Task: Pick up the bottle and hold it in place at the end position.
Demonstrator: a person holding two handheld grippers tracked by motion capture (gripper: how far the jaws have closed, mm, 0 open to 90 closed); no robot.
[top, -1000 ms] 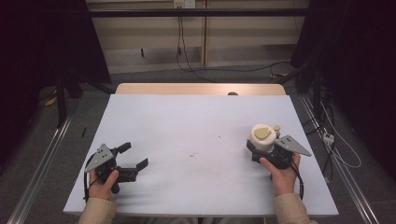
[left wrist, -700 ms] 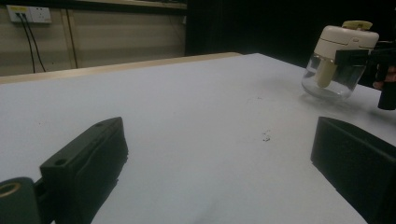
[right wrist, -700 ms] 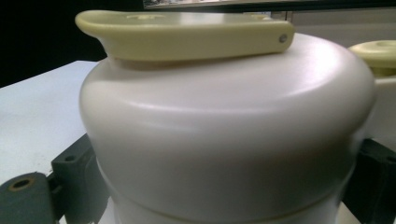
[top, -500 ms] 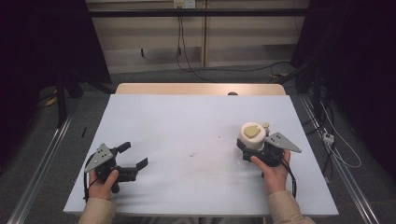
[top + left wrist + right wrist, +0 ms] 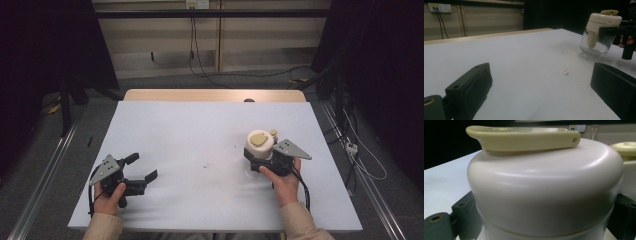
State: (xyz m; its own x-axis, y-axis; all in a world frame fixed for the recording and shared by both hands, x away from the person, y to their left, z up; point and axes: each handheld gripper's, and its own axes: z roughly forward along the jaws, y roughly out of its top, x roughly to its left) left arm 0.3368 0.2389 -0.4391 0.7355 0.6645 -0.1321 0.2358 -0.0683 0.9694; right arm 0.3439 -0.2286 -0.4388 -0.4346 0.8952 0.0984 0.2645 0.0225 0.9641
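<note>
A jar (image 5: 259, 141) with a clear glass body, a cream lid and a pale yellow lever on top stands on the white table (image 5: 200, 130) right of centre. My right gripper (image 5: 261, 159) is shut on it, one jaw on each side just below the lid. In the right gripper view the cream lid (image 5: 544, 187) and the yellow lever (image 5: 524, 137) loom close between the jaws. My left gripper (image 5: 143, 166) rests at the front left, open and holding nothing. In the left gripper view the jar (image 5: 600, 32) stands far right, beyond the wide-apart jaws.
A few small dark specks (image 5: 206, 165) mark the table's middle. A wooden strip (image 5: 215, 95) runs along the far edge. Cables (image 5: 360, 150) lie on the floor to the right, and a metal rail (image 5: 45, 175) runs along the left.
My right gripper has carried the jar leftward, toward the middle of the table. The left gripper has stayed put.
</note>
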